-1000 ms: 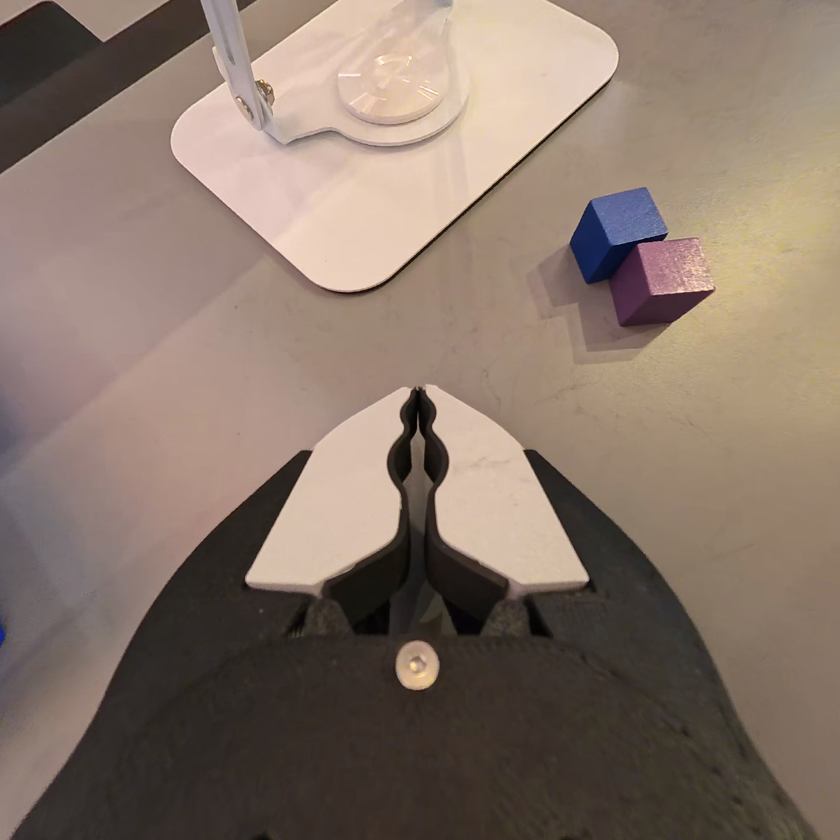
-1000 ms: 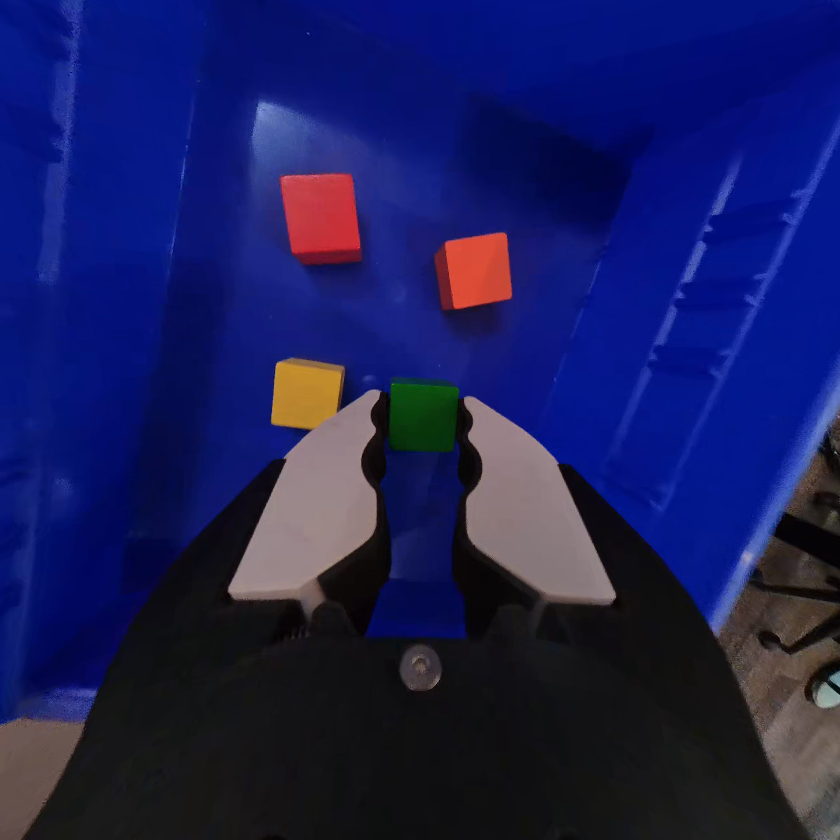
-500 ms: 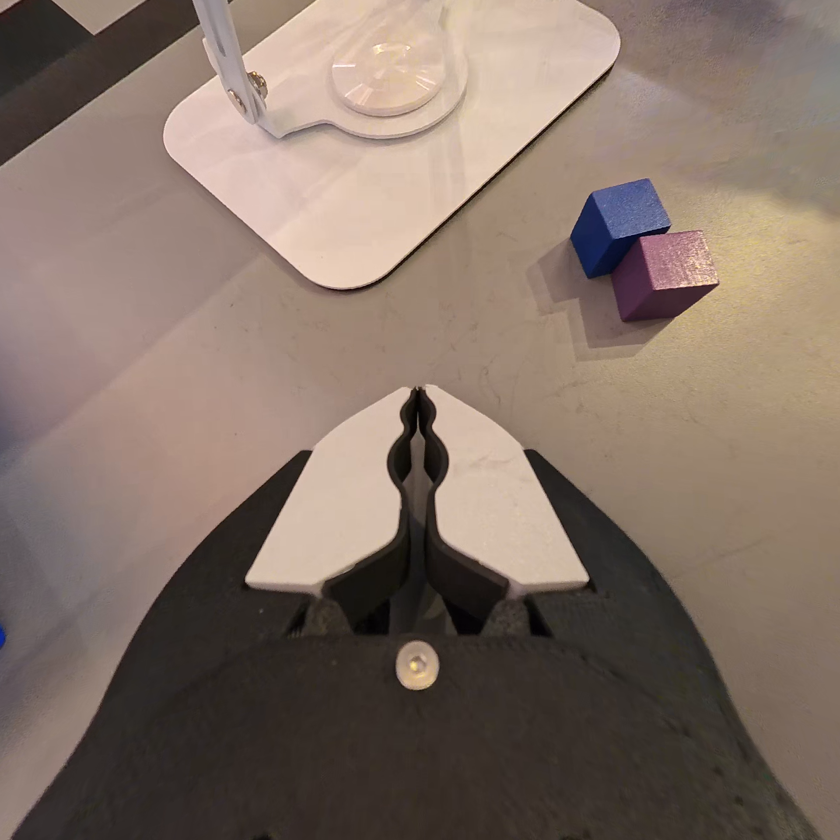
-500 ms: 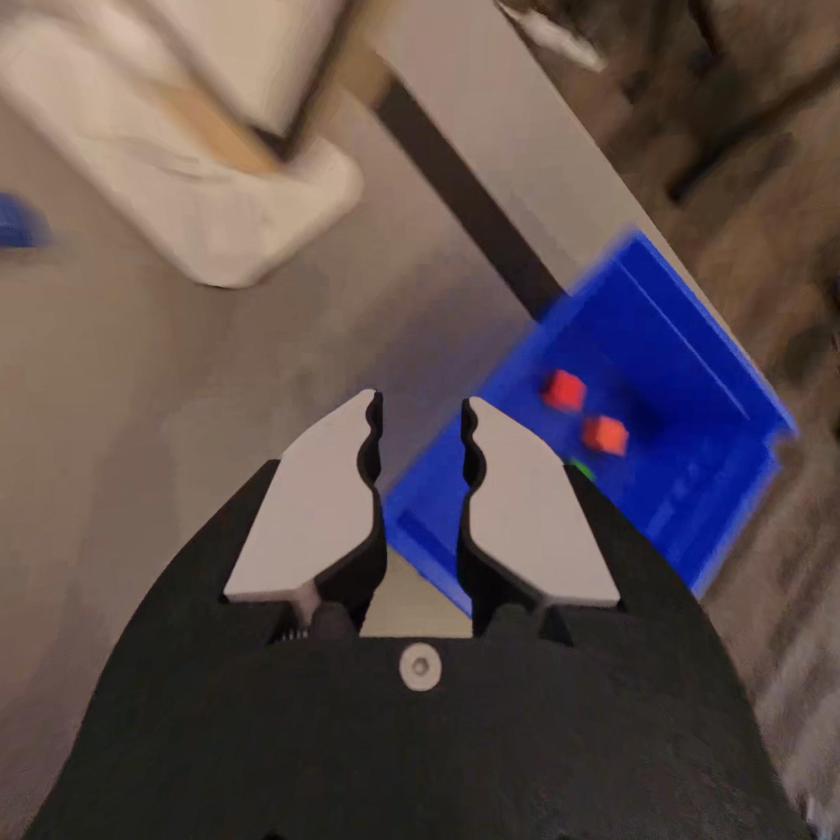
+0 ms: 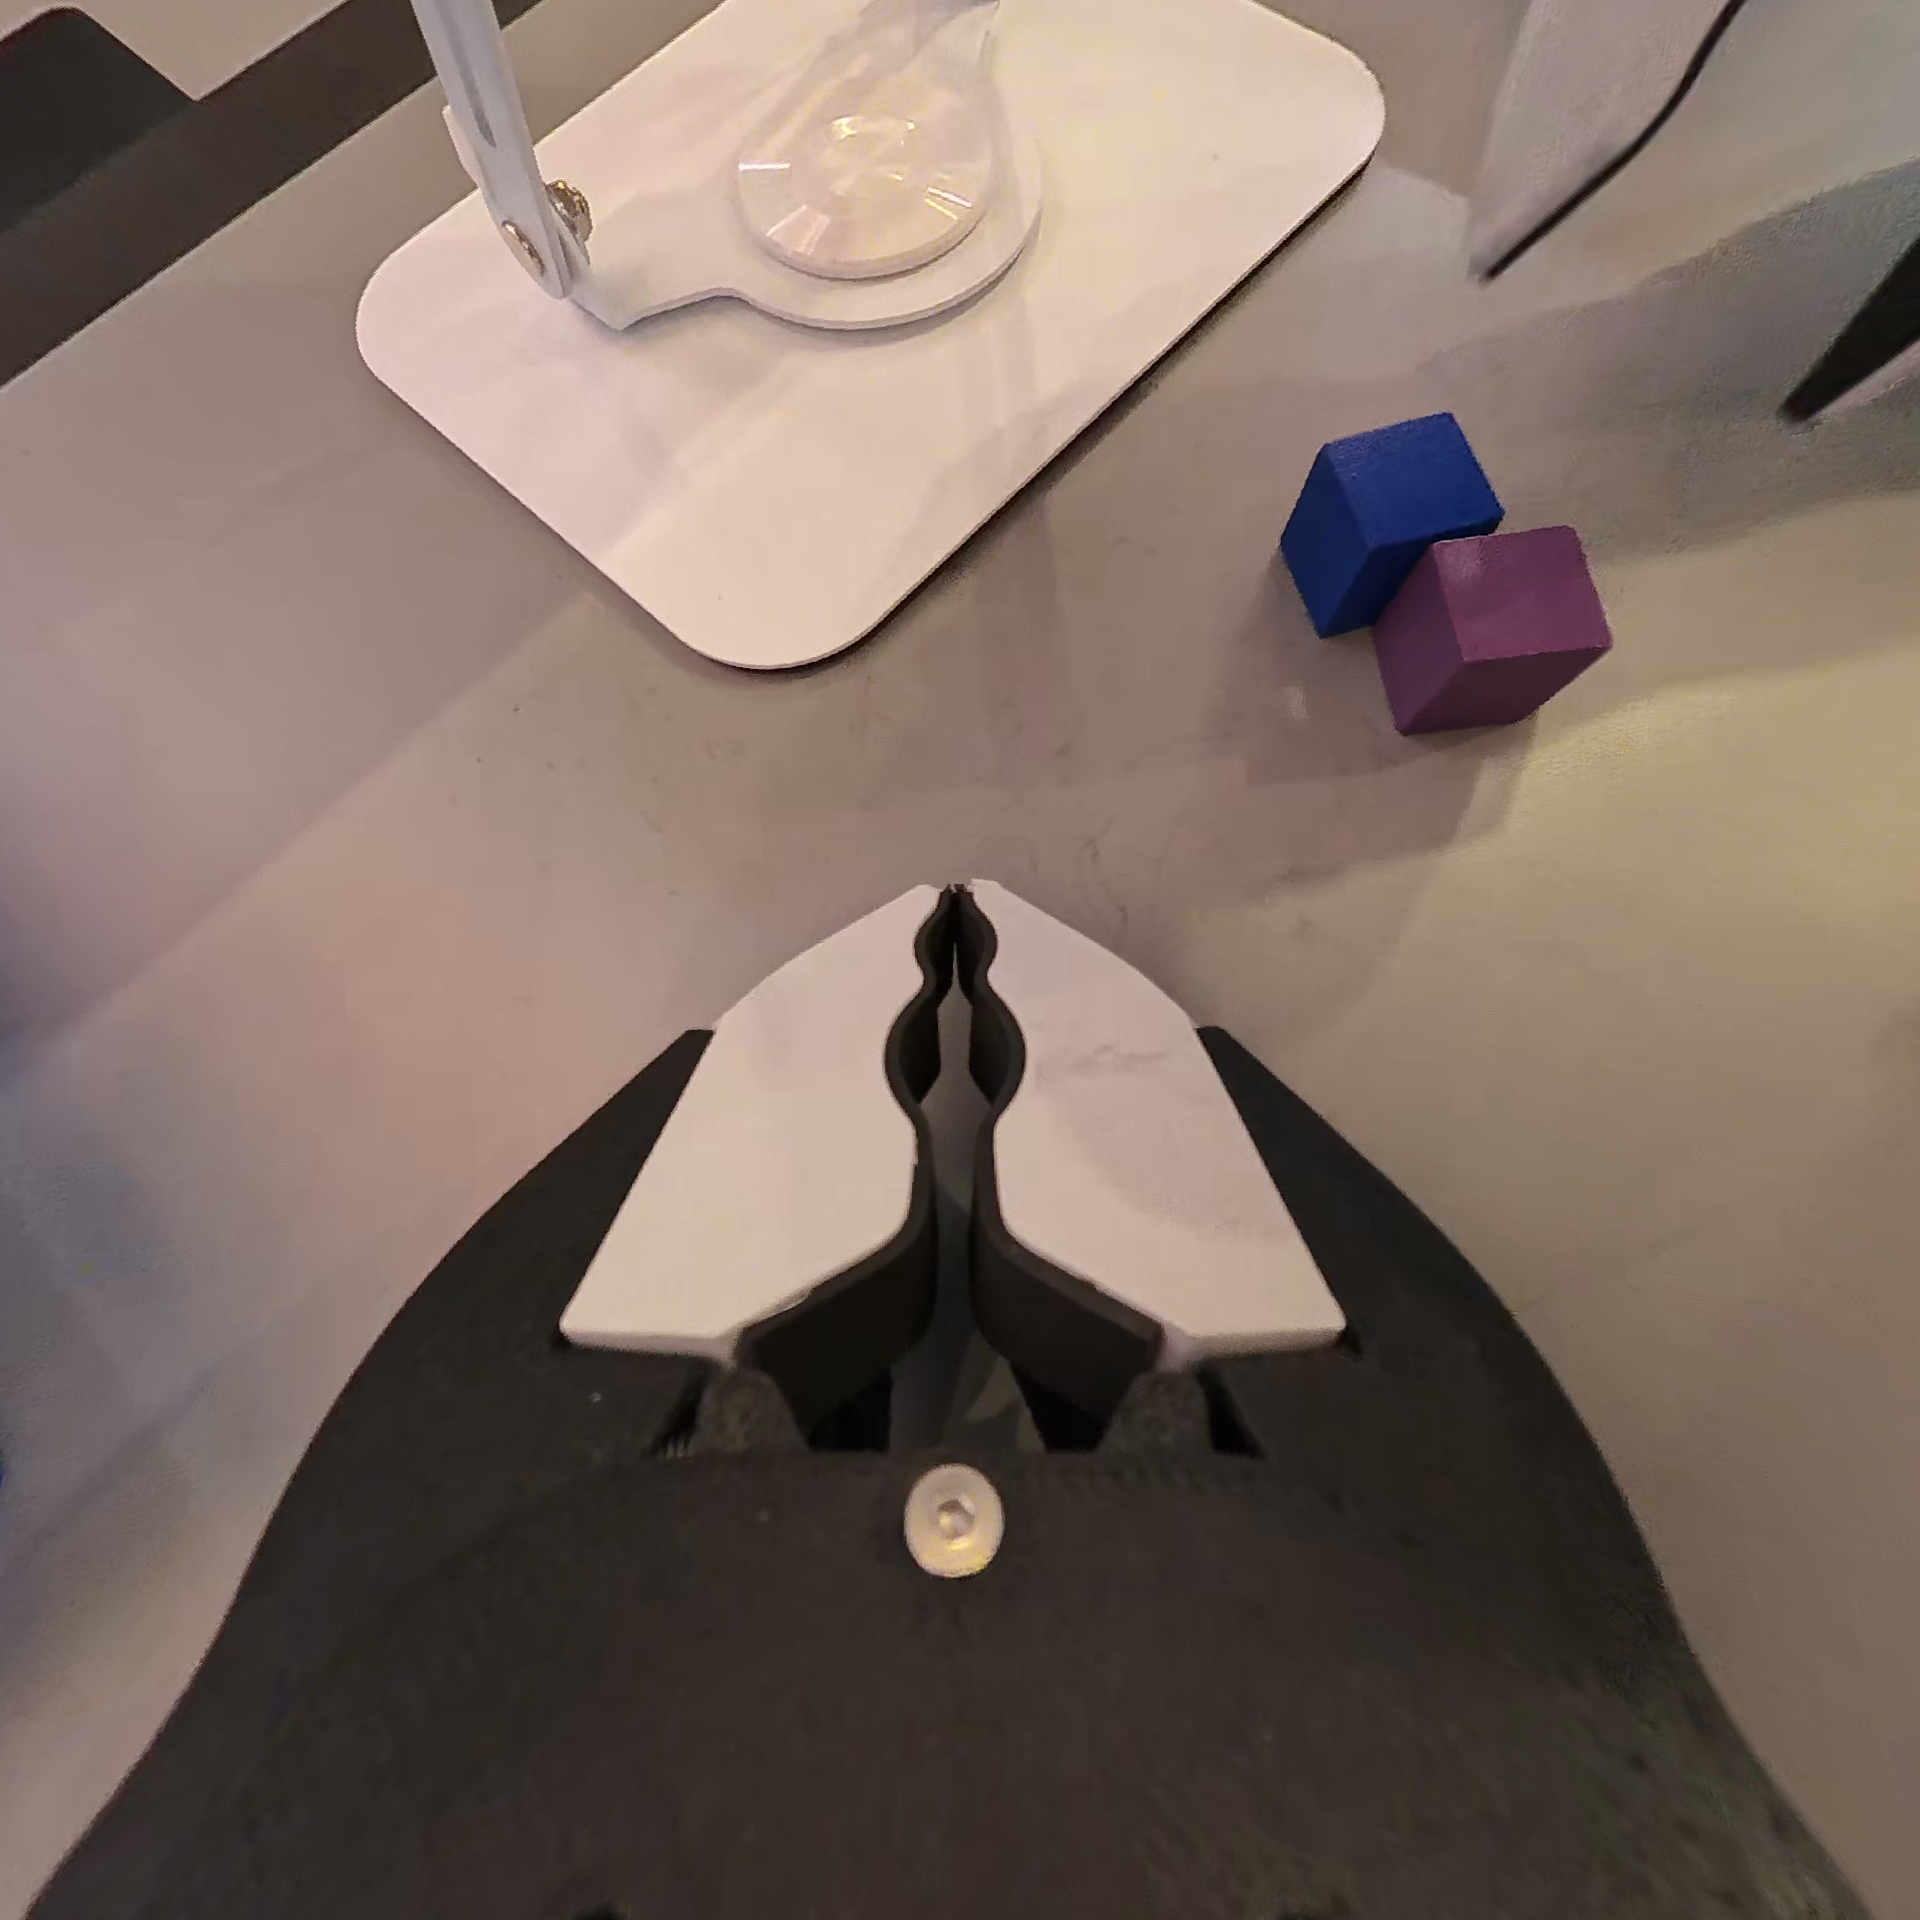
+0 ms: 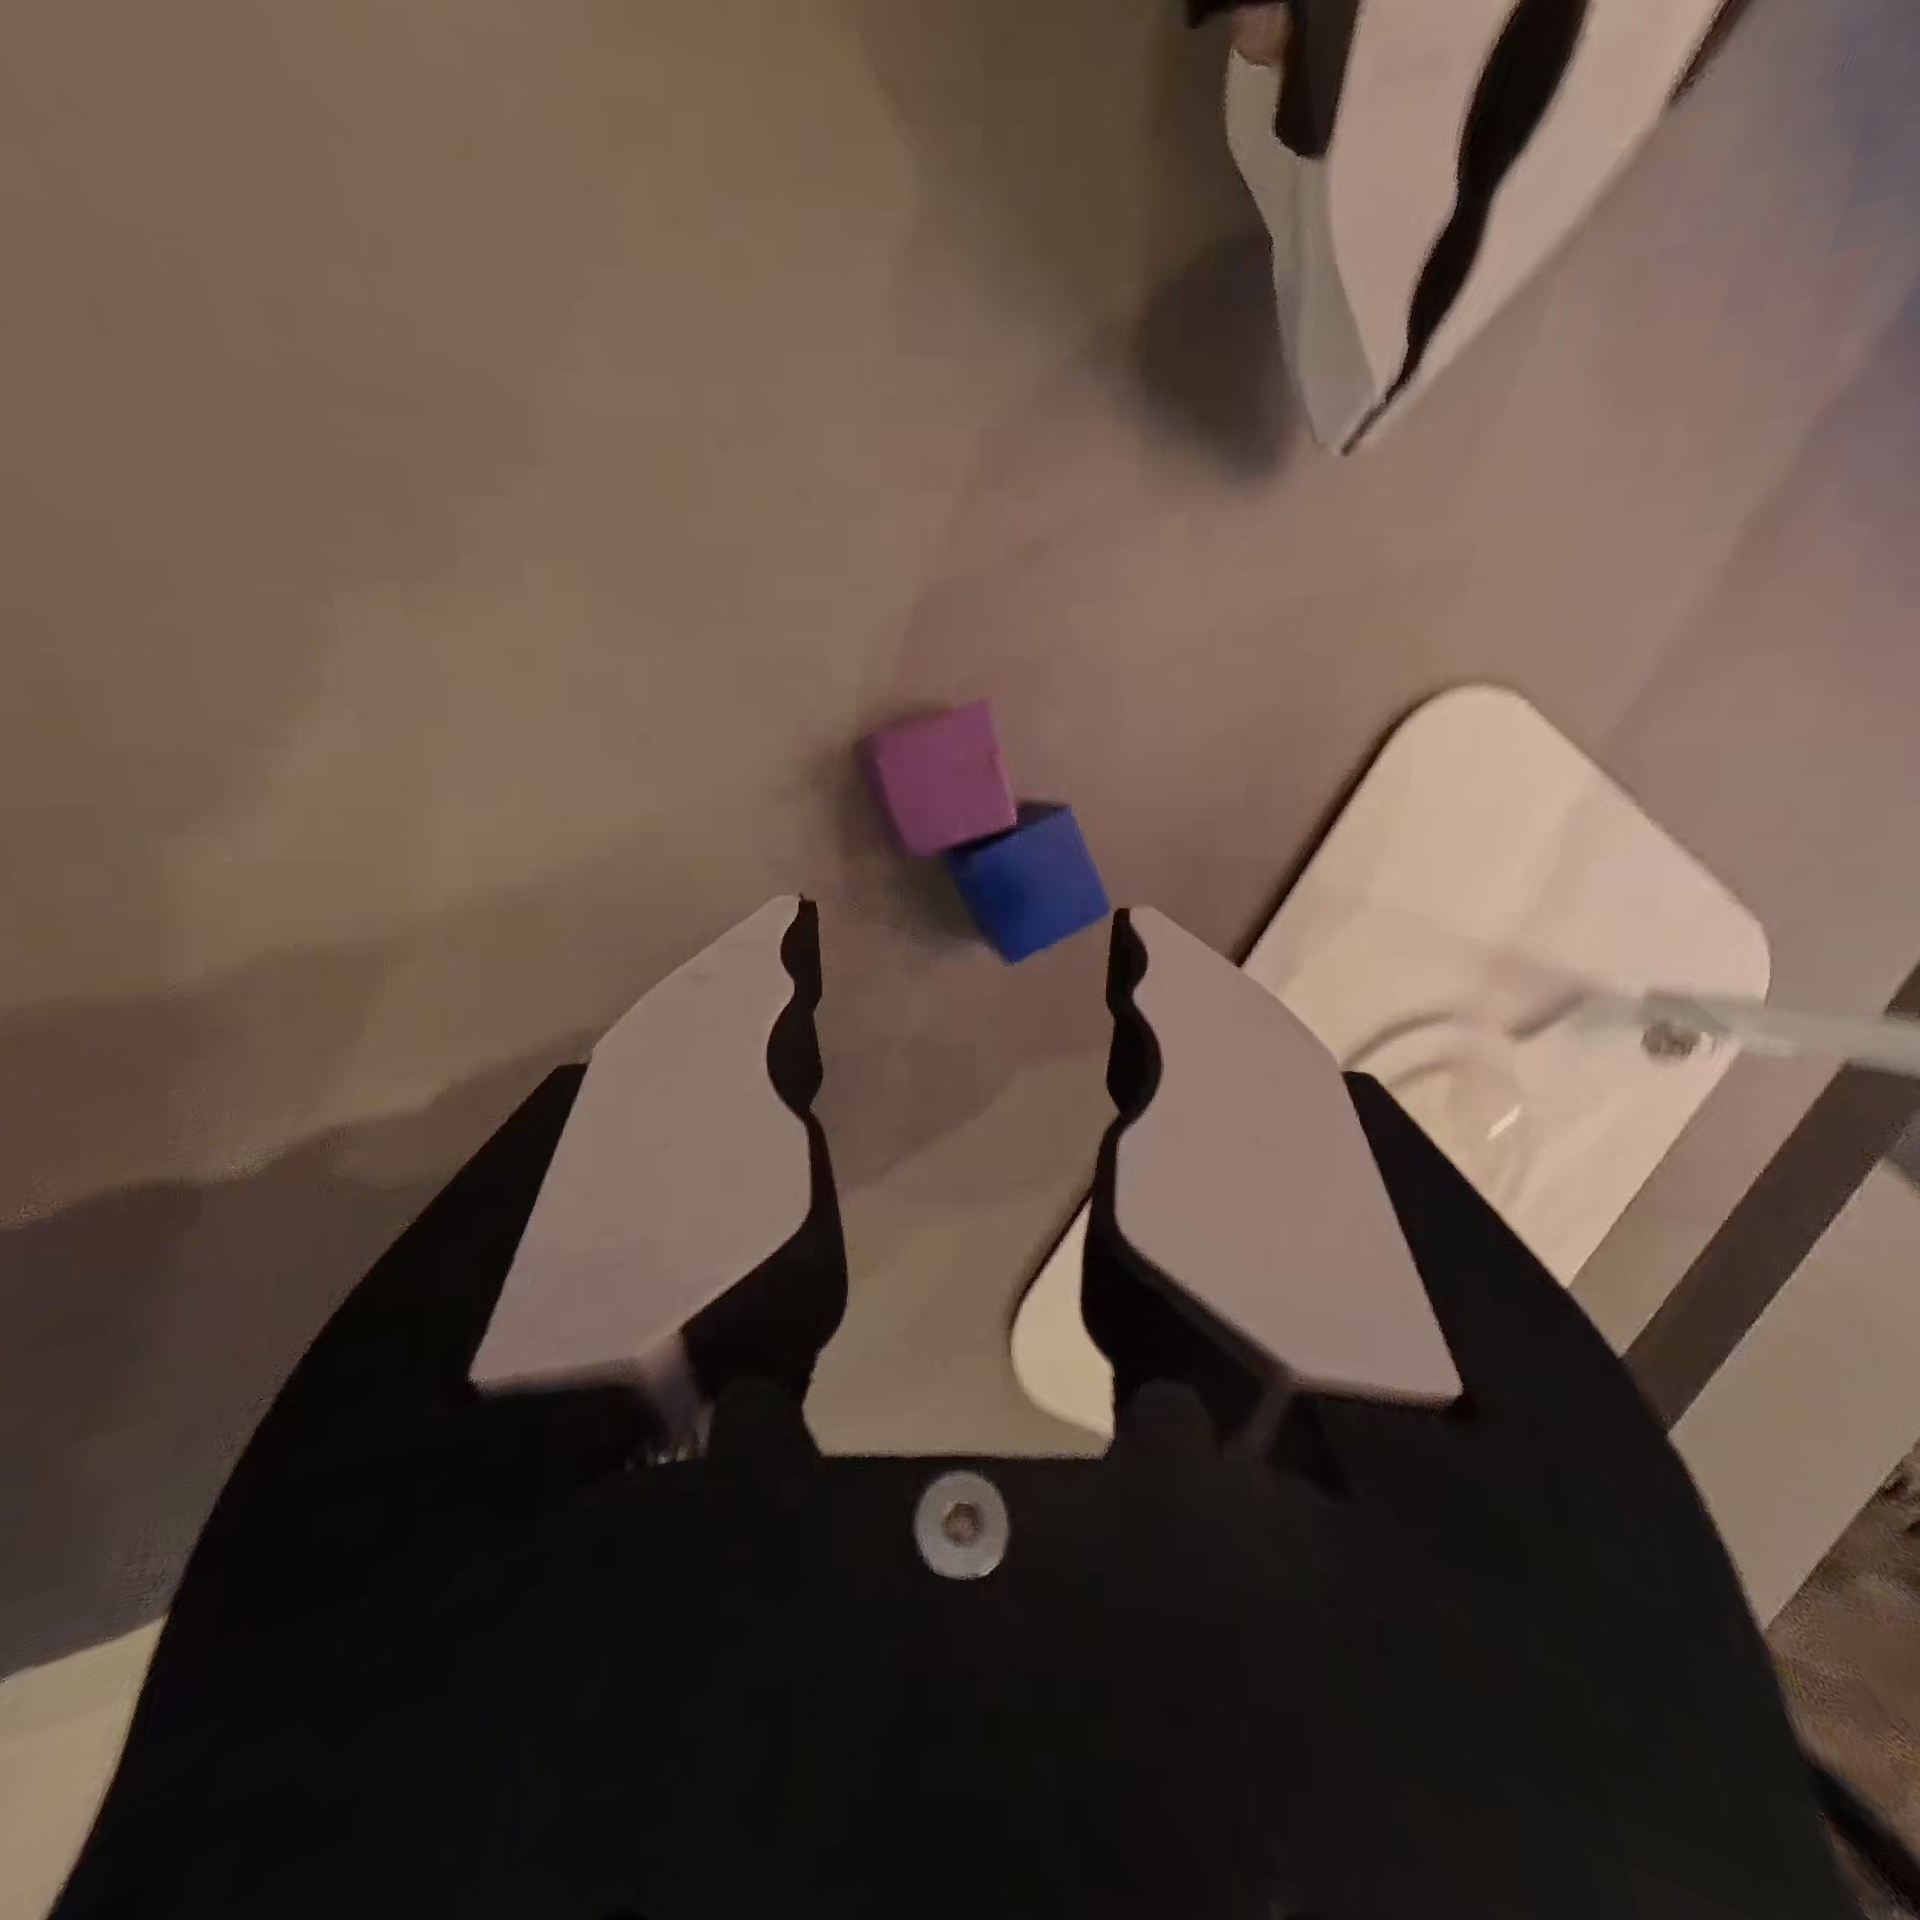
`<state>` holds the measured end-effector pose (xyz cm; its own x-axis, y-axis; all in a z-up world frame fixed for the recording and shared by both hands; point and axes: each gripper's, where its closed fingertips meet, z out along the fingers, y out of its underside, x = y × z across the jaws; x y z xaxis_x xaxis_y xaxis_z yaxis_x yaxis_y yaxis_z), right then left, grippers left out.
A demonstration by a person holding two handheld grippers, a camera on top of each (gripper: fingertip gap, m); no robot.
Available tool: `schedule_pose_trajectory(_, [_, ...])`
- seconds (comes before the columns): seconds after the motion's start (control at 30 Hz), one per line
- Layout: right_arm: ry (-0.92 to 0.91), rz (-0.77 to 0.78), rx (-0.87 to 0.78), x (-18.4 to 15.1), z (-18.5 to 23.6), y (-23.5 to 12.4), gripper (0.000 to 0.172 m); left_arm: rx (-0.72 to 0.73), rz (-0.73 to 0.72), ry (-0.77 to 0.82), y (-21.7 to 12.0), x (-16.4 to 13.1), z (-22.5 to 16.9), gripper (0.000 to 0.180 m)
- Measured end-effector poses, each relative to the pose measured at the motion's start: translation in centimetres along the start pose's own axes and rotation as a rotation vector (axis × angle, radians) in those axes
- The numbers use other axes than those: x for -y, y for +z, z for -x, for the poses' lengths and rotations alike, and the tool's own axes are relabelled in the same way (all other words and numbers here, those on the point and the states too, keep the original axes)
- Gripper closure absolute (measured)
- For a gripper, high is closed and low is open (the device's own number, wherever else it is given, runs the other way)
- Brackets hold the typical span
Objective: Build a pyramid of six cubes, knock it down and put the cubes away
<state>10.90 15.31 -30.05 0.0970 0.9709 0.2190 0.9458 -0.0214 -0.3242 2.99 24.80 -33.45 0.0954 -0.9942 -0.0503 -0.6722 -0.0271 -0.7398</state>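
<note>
You are working at a plain grey desk [image 5: 312, 831] in what looks like an office or a lab-style workroom rather than a home. A white stand base [image 5: 831, 416] with a thin jointed metal arm [image 5: 499, 156] rises from the desk, the sort of mount used for a lamp or camera. Beyond the desk edge in the right wrist view, a strip of speckled carpet floor [image 6: 1849, 1621] shows, which fits an office.
</note>
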Motion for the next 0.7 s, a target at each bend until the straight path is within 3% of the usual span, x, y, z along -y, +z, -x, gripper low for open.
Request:
schedule_pose_trajectory(0.2, [-0.144,0.057,0.095,0.4,-1.0,2.4,0.126,-0.008,0.004,0.004,0.0,0.0,-0.1,0.180])
schedule_pose_trajectory(0.3, [-0.154,0.098,0.156,-0.5,-0.8,3.3,0.130,-0.011,0.006,0.007,0.1,-0.1,-0.2,0.180])
schedule_pose_trajectory(0.37, [-0.158,0.124,0.177,-1.1,-0.6,3.7,0.142,-0.012,0.008,0.008,0.1,-0.1,-0.2,0.180])
schedule_pose_trajectory(0.47, [-0.133,0.119,0.186,-1.2,-0.2,3.6,0.144,-0.012,0.010,0.010,0.1,-0.1,-0.2,0.180])
schedule_pose_trajectory(0.57, [-0.053,0.135,0.131,-1.5,-0.1,1.4,0.144,-0.012,0.008,0.008,0.1,-0.1,-0.2,0.180])
schedule_pose_trajectory(0.7, [0.108,0.143,-0.018,-3.9,0.3,-6.1,0.144,-0.014,0.009,0.014,0.1,-0.1,-0.3,0.180])
